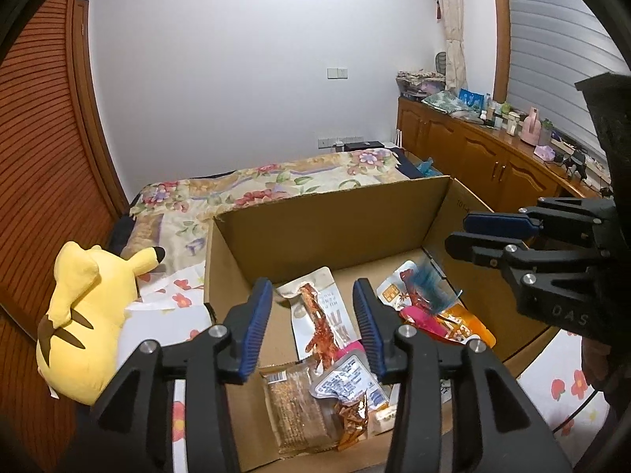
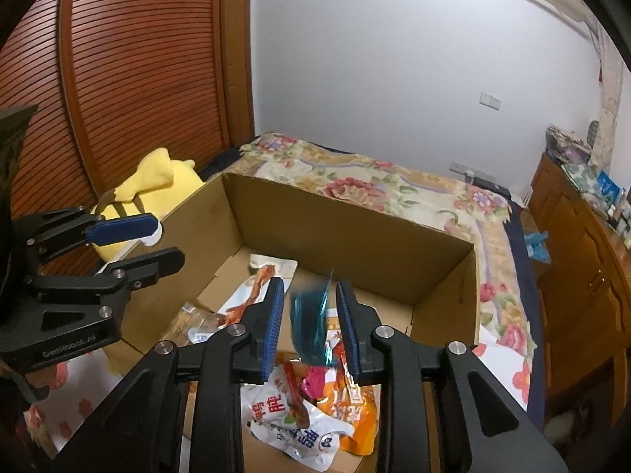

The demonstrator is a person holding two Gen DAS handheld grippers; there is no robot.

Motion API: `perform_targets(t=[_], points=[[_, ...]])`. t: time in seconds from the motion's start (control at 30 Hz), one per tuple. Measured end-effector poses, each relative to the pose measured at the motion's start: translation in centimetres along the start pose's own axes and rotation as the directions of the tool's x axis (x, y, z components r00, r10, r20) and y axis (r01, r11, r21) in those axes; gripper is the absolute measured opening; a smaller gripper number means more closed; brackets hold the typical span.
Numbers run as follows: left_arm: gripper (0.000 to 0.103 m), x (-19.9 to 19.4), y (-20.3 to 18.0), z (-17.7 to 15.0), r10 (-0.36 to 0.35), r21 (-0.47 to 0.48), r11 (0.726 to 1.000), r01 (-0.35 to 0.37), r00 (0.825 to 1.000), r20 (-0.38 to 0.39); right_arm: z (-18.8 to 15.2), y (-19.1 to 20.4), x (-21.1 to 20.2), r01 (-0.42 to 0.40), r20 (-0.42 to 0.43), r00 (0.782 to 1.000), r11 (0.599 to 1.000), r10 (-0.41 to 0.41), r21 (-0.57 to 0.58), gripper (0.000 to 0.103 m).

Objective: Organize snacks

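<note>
we're over the cardboard box, open-topped on the floral bed, and both grippers hang above its floor, tilted down into it. biggest thing inside: the heap of snack packets, split in two. on the near-left side of the floor lies a long white packet with a red skewer picture, its long axis running away from the camera, and just below it a sesame bar in clear wrap.

now the left gripper: jaws parted to a middling gap, nothing between the pads, straddling that white packet from above. looks empty.

across the box, the right gripper, and here's the one that matters. a small teal wrapper sits blurred between its pads, standing on edge, long axis roughly up and down. the pads seem to stand clear of it on both sides, so i'd call it loose, not gripped, though the blur makes that hard to be sure of. straight beneath lies the orange packet and a pink one, so the wrapper's way is simply down onto the right-hand pile.
</note>
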State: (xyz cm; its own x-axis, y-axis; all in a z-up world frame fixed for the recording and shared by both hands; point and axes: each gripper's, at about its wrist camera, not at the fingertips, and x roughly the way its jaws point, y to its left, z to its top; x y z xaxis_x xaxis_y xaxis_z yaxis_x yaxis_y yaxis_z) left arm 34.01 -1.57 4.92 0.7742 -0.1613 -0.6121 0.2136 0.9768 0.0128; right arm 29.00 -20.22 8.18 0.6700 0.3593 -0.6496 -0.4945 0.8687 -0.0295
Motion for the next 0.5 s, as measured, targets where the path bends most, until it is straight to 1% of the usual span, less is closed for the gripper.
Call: perform_targets(t=[0.13,0.3,0.5], points=[[0.047,-0.1,0.2,-0.3,0.001,-0.007,1.000,-0.001,1.000,0.005,-0.4,0.0,0.3,-0.008,-0.006,1.000,1.000,0.008,0.011,0.029],[0.048,-0.2,-0.1,-1.3,0.016,-0.006,1.000,-0.015,1.000,0.002,-1.1,0.0,0.4,-0.014,-0.003,1.000,0.999,0.014,0.030,0.033],[0.050,-1.6,-1.0,-2.3,0.023,-0.001,1.000,-0.023,1.000,0.019,-2.4,0.2,-0.7,-0.009,0.020,1.000,0.999,0.009,0.045,0.034]])
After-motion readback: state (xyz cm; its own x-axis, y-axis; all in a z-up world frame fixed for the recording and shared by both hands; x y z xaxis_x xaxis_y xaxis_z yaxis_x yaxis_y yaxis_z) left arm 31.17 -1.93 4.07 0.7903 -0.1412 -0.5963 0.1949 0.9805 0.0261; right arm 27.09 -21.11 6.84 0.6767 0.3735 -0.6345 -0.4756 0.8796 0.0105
